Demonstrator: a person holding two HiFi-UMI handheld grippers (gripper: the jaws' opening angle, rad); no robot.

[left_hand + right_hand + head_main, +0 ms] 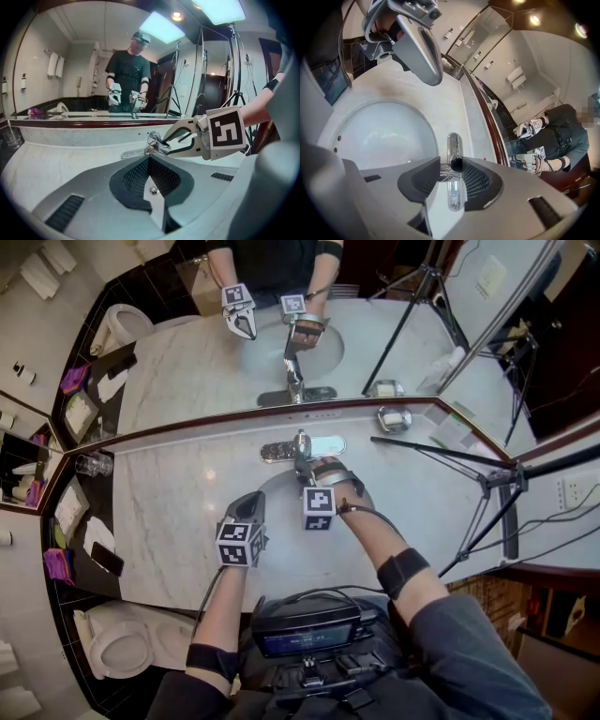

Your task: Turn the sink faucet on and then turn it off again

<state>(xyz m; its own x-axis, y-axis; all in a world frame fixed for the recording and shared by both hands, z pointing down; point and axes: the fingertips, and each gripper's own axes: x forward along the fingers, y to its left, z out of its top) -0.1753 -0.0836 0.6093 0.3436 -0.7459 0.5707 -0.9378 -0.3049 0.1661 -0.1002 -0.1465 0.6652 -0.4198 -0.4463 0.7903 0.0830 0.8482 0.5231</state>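
The chrome faucet (301,446) stands at the back of the white basin (277,491). My right gripper (306,465) reaches over the basin, its fingers set on either side of the faucet handle (456,164) and closed against it. The left gripper view shows the same hold: the right gripper (161,140) has the handle (153,138) between its two fingers. The spout (454,140) points toward the bowl (379,136), and I see no water running. My left gripper (251,504) hovers shut and empty over the basin's front left, and its jaws (149,161) point at the faucet.
A wall mirror (234,362) behind the counter repeats the scene. A glass tumbler (94,463) stands at the counter's left end and a small dish (394,418) to the right of the faucet. Tripod legs (487,486) cross the right side. A toilet (117,648) sits lower left.
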